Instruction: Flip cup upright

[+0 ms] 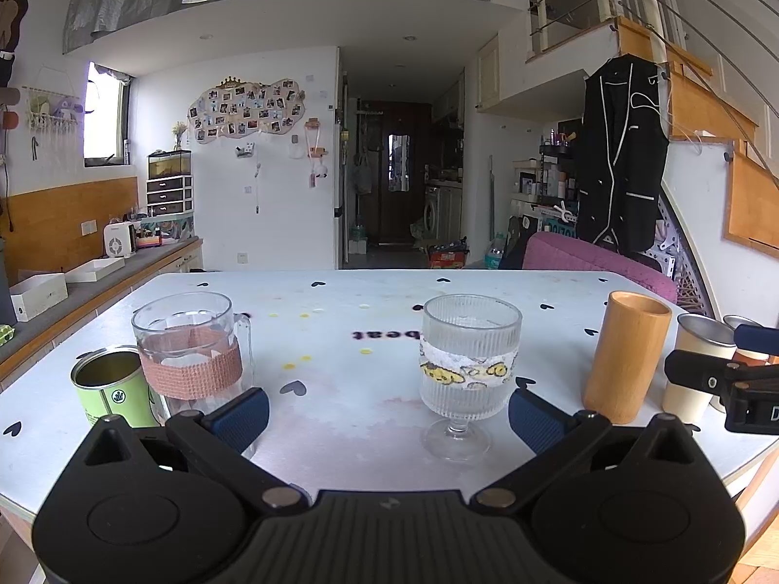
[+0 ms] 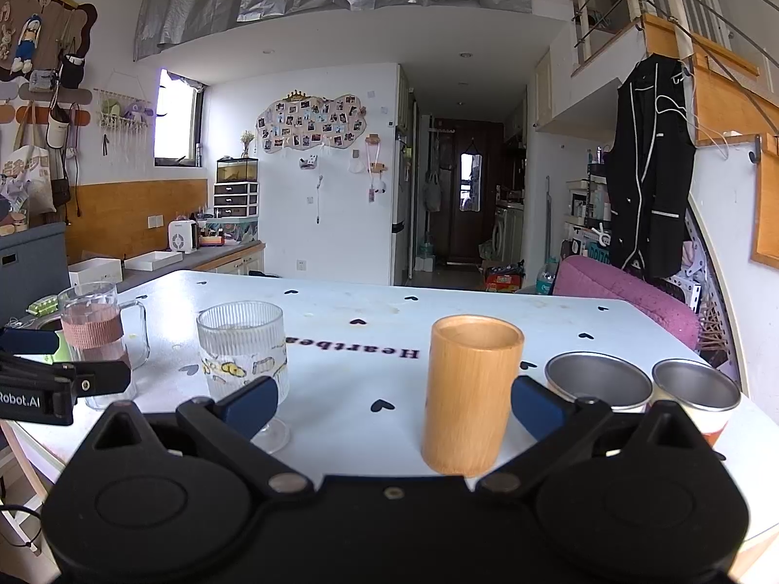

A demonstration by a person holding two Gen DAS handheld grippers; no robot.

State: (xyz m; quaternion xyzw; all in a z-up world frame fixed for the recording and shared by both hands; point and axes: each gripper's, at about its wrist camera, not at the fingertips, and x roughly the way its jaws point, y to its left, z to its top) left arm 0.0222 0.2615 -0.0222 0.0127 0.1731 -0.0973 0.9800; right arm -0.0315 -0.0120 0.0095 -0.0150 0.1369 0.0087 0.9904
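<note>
One green tin (image 1: 109,384), two glass cups, one wooden cup (image 2: 470,394), two steel-lined cups.

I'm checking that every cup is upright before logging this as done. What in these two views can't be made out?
- Green can, left wrist view: base hidden by left gripper.
- Rightmost metal cup, right wrist view: lower body hidden by right gripper.
- Table print: partly behind ribbed glass.

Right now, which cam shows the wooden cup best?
Right wrist: the wooden cup stands upright between the open right gripper fingers, whole and close, with its open mouth visible. Left wrist shows it whole but smaller, off to the right, beyond that gripper's fingers.
</note>
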